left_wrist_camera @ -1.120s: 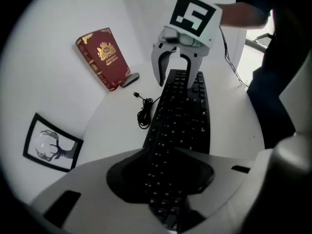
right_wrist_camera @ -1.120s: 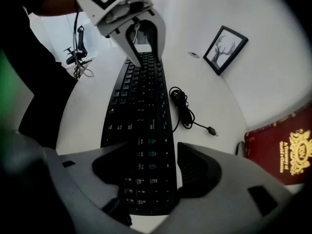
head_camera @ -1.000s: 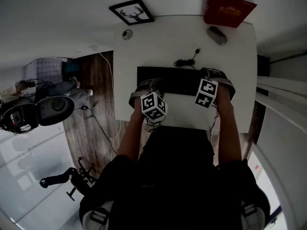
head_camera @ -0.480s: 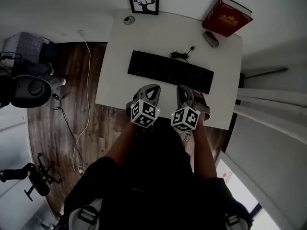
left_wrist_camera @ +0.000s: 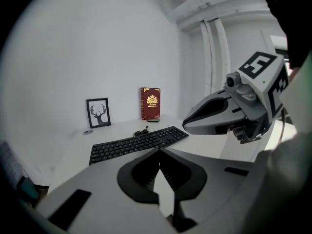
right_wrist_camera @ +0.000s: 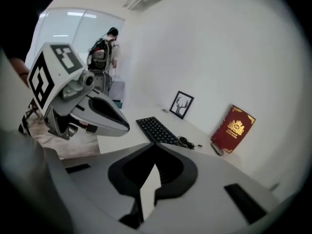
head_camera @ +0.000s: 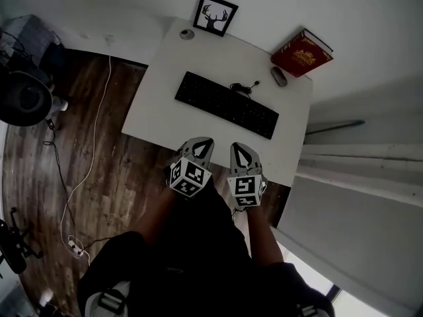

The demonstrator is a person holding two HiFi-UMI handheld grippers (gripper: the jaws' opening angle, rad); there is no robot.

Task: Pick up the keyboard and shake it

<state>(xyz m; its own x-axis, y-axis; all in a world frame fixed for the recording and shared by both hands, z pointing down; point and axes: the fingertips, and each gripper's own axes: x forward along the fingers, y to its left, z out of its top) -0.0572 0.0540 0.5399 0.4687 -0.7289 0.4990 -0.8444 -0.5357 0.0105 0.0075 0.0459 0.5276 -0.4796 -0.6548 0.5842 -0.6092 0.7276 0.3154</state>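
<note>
The black keyboard (head_camera: 225,104) lies flat and slantwise on the white table (head_camera: 165,104), its cable (head_camera: 243,86) curled behind it. Both grippers hover side by side over the table's near edge, short of the keyboard and touching nothing. My left gripper (head_camera: 203,141) is shut and empty; in the left gripper view its jaws (left_wrist_camera: 159,150) meet in front of the keyboard (left_wrist_camera: 136,144). My right gripper (head_camera: 239,148) is shut and empty too, its jaws (right_wrist_camera: 157,145) pointing at the keyboard (right_wrist_camera: 158,130). Each gripper shows in the other's view: the right gripper (left_wrist_camera: 229,113) and the left gripper (right_wrist_camera: 92,111).
A framed deer picture (head_camera: 216,15) and a small round object (head_camera: 188,34) sit at the table's far left. A red book (head_camera: 302,53) and a mouse (head_camera: 278,76) are at the far right. An office chair (head_camera: 26,98) and cables lie on the wooden floor to the left.
Both grippers have drawn back from the keyboard to the table's near edge and come closer together. The keyboard rests on the table.
</note>
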